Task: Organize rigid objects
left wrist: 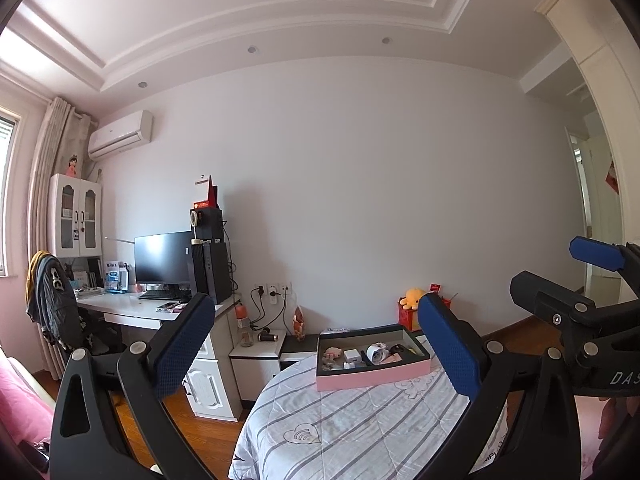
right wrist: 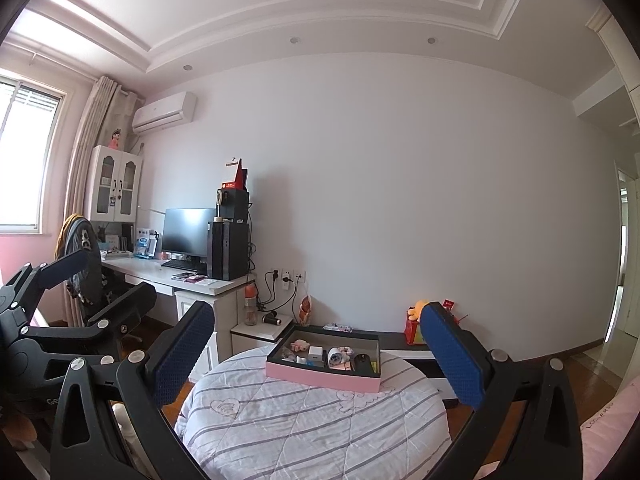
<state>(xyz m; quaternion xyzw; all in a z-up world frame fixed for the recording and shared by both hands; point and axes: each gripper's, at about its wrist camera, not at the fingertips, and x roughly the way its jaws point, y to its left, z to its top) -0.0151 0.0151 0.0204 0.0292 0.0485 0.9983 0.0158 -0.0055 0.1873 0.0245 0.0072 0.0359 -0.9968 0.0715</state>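
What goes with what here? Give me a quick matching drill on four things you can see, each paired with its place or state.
Things:
1. pink box
2. monitor
3. orange plush toy
4. left gripper

Places or states:
A. on the white desk
B. open, holding nothing
C. on the striped quilt
D. by the wall, beyond the box

Pairs: 1-C, 2-A, 3-D, 4-B

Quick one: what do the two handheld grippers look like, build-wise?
Both match: left gripper and right gripper have black plastic linkage arms with silver rivets, and fingers faced with blue dimpled pads. White lettering, partly cut off, marks the bodies. No cables visible.
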